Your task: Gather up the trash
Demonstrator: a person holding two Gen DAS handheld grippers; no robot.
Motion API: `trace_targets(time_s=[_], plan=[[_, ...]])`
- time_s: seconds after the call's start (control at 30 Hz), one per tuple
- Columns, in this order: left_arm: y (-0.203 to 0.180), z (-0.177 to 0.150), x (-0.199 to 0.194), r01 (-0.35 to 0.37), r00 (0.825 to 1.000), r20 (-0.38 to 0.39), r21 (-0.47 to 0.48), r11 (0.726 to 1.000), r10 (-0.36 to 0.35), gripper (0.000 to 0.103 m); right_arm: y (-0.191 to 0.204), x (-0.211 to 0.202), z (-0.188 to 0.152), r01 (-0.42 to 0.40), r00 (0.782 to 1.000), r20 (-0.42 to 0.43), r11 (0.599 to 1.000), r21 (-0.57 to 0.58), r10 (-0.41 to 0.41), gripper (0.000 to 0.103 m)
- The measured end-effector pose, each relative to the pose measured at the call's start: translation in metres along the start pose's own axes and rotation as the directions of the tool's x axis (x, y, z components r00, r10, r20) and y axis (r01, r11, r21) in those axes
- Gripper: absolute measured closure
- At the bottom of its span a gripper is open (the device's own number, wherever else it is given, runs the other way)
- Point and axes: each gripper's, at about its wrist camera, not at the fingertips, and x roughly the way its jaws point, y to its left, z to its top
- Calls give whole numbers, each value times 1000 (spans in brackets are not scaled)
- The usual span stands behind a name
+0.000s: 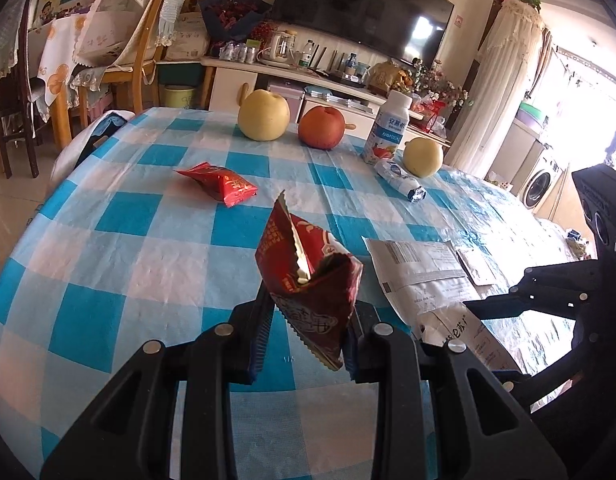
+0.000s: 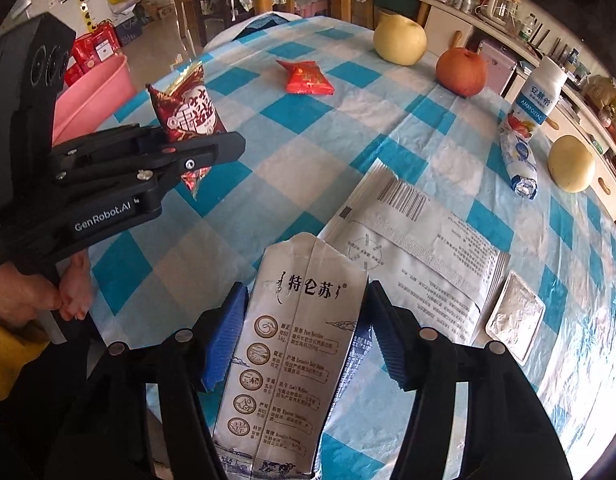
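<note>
The left tongs (image 1: 308, 336) are clenched on a torn dark-red snack wrapper (image 1: 308, 280), lifted clear of the checked counter (image 1: 107, 248), probably so it can go to the pink bin (image 2: 95, 92) at the upper left of the right wrist view. The right tongs (image 2: 303, 344) straddle a flattened milk carton (image 2: 295, 344); whether the blue pads (image 2: 223, 336) actually press it cannot be told. A sealed red packet (image 1: 219, 184) lies mid-counter. The carton's lower end is cut off at the frame bottom.
</note>
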Motion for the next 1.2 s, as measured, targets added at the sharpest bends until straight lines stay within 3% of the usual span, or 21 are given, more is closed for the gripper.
trace_targets(time_s=[0.47, 0.77, 0.97, 1.2], plan=[[27, 9, -26, 26, 997, 75, -71, 997, -20, 71, 1, -29, 39, -49, 985, 171, 994, 103, 31, 41], [66, 16, -56, -24, 984, 169, -183, 983, 55, 71, 21, -41, 66, -57, 966, 256, 992, 113, 27, 41], [104, 16, -79, -87, 961, 226, -297, 951, 159, 71, 49, -46, 93, -52, 951, 310, 995, 87, 23, 41], [154, 10, -114, -152, 910, 283, -451, 880, 302, 71, 101, -39, 137, -114, 929, 360, 992, 47, 89, 41]])
